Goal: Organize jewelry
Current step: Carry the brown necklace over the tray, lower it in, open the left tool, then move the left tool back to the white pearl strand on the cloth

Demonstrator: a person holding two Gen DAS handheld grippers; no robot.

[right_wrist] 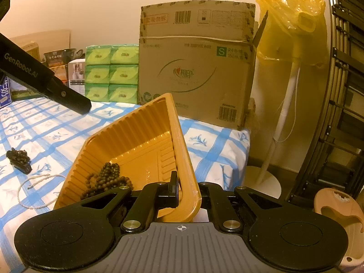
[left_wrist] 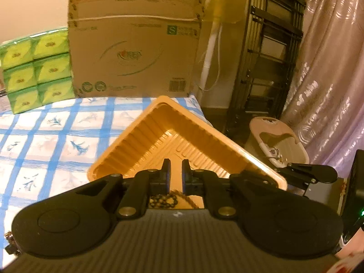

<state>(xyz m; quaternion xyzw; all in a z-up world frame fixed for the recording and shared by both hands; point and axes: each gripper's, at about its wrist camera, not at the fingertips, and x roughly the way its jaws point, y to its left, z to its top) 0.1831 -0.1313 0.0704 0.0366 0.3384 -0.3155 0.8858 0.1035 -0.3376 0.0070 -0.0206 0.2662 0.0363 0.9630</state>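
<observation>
1. At 9 o'clock in the right wrist view we see a black bar with "GenRobot.AI" on it. It is the side of the left gripper (left_wrist: 175, 166). Its fingers (left_wrist: 166, 167) are almost closed, with a thin gap, and we see nothing in it. It hangs over the tray, maybe to check the drop spot.
2. A dark clip (right_wrist: 19, 159) and a white bead string (right_wrist: 38, 191) lie on the checked surface (right_wrist: 45, 132), at 8 o'clock from the tray. We think they wait their turn.
3. The green packs (right_wrist: 111, 75) stand in a stack at the back. Their writing is too small to read.
4. The right gripper (right_wrist: 184, 186) has its fingers (right_wrist: 173, 182) closed tight on the wall of the orange tray (right_wrist: 136, 132), at its 5 o'clock side. The tray looks tipped up. We think this keeps it steady and open to the other gripper.
5. The brown beads (right_wrist: 107, 179) are piled inside the tray, at its 7 o'clock corner.
6. At 12 o'clock stands a cardboard box (right_wrist: 195, 68). It shows a white "S" in a green square and some bar codes.
</observation>
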